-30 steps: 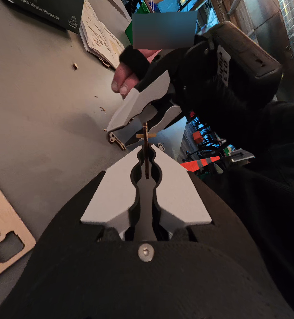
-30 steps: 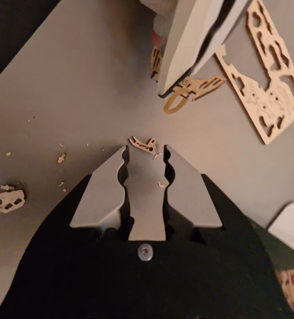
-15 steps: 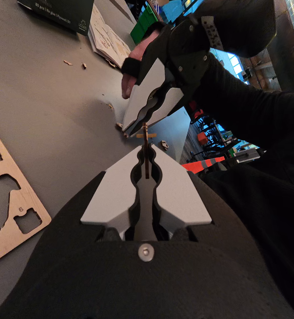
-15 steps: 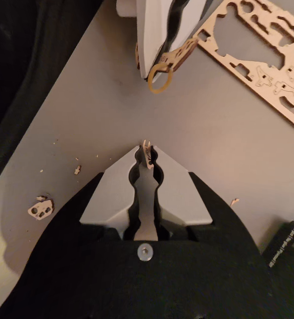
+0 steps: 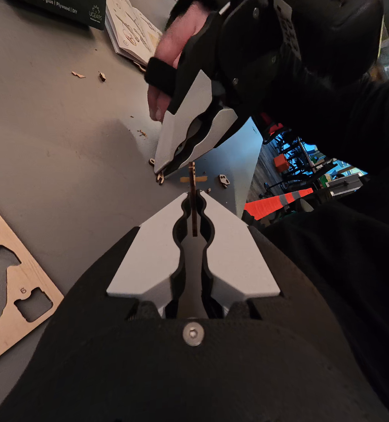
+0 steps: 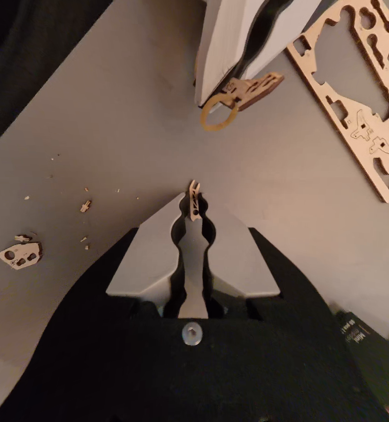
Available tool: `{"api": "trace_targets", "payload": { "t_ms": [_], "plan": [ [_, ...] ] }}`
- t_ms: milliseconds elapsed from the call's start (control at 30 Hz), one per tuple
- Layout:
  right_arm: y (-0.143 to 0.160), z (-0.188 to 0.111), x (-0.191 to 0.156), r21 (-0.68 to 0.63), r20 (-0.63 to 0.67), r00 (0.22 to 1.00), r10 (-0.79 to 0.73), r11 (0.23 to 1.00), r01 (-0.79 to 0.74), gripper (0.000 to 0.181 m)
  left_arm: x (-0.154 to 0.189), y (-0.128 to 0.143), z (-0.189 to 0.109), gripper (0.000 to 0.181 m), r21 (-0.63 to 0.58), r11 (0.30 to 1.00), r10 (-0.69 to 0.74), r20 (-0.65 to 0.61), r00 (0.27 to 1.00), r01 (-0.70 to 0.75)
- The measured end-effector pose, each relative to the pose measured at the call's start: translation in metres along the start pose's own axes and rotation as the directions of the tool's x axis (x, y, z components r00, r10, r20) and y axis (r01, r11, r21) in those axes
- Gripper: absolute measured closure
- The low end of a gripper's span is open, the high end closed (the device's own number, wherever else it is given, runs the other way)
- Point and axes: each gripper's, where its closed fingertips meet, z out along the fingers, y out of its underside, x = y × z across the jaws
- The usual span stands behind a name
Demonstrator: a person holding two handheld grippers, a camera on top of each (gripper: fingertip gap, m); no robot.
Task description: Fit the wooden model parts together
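My left gripper (image 5: 193, 194) is shut on a flat slotted wooden part (image 5: 192, 173), seen edge-on, with a tan rubber band (image 5: 193, 179) across it. The right wrist view shows that gripper (image 6: 214, 96) at the top, with the part (image 6: 255, 89) and its band loop (image 6: 218, 114) sticking out. My right gripper (image 6: 194, 195) is shut on a small forked wooden strut (image 6: 194, 201) just above the grey table. In the left wrist view it (image 5: 164, 170) points down at the table just beyond my left fingertips, with the strut (image 5: 159, 178) at its tip.
A cut-out plywood sheet (image 6: 360, 102) lies at the right, also at the left of the left wrist view (image 5: 6, 308). A loose plate with holes (image 6: 20, 255) and a small cross piece (image 6: 85, 206) lie nearby. A booklet (image 5: 132, 34) and dark box (image 5: 63, 11) lie beyond. The gap from one gripper's tips to the other's is roughly 7 cm.
My right gripper was open over the strut lying on the table, then shut on it and now holds it. My left gripper with its part has come nearer in the right wrist view.
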Motion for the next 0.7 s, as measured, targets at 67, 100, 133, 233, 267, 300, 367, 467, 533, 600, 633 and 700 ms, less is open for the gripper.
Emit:
{"api": "trace_targets", "payload": {
  "t_ms": [67,100,133,233,267,300,367,467,533,600,633,700],
  "plan": [
    [0.001,0.000,0.005,0.000,0.007,0.998,0.058,0.998,-0.058,0.178,-0.001,0.000,0.000,0.181,-0.004,1.000,0.006,-0.004,1.000,-0.006],
    [0.002,-0.002,0.007,0.010,0.004,0.995,0.103,0.995,-0.103,0.178,0.000,0.000,0.000,0.181,-0.002,1.000,0.014,-0.012,1.000,-0.014],
    [0.000,-0.005,0.007,0.040,0.024,0.988,0.155,0.987,-0.156,0.178,0.001,-0.001,0.000,0.181,-0.003,1.000,0.026,-0.022,0.999,-0.026],
    [-0.025,-0.025,0.003,0.214,0.120,0.946,0.303,0.922,-0.322,0.178,0.006,-0.005,-0.001,0.181,-0.007,0.995,0.096,-0.049,0.994,-0.096],
    [-0.032,-0.032,0.003,0.264,0.147,0.932,0.331,0.895,-0.359,0.178,0.009,-0.006,-0.001,0.181,-0.008,0.992,0.122,-0.060,0.991,-0.122],
    [-0.037,-0.039,0.004,0.306,0.164,0.921,0.352,0.870,-0.387,0.177,0.010,-0.007,0.000,0.181,-0.009,0.989,0.147,-0.065,0.987,-0.148],
    [-0.045,-0.050,0.006,0.368,0.201,0.901,0.385,0.822,-0.434,0.178,0.015,-0.009,0.003,0.181,-0.010,0.977,0.210,-0.089,0.974,-0.211],
    [-0.049,-0.060,0.006,0.398,0.260,0.875,0.408,0.780,-0.482,0.178,0.018,-0.013,0.008,0.181,-0.009,0.970,0.240,-0.113,0.964,-0.243],
    [-0.052,-0.062,0.002,0.403,0.309,0.858,0.409,0.761,-0.508,0.178,0.017,-0.017,0.009,0.181,0.001,0.967,0.252,-0.110,0.961,-0.254],
    [-0.055,-0.063,0.000,0.409,0.336,0.847,0.412,0.746,-0.525,0.178,0.018,-0.019,0.010,0.181,0.005,0.964,0.265,-0.117,0.957,-0.266],
    [-0.056,-0.064,-0.001,0.414,0.343,0.845,0.411,0.741,-0.529,0.178,0.018,-0.020,0.011,0.181,0.006,0.963,0.267,-0.119,0.956,-0.268],
    [-0.058,-0.065,0.001,0.429,0.350,0.839,0.416,0.726,-0.538,0.178,0.018,-0.020,0.012,0.181,0.001,0.961,0.275,-0.126,0.953,-0.277]
  ]
}}
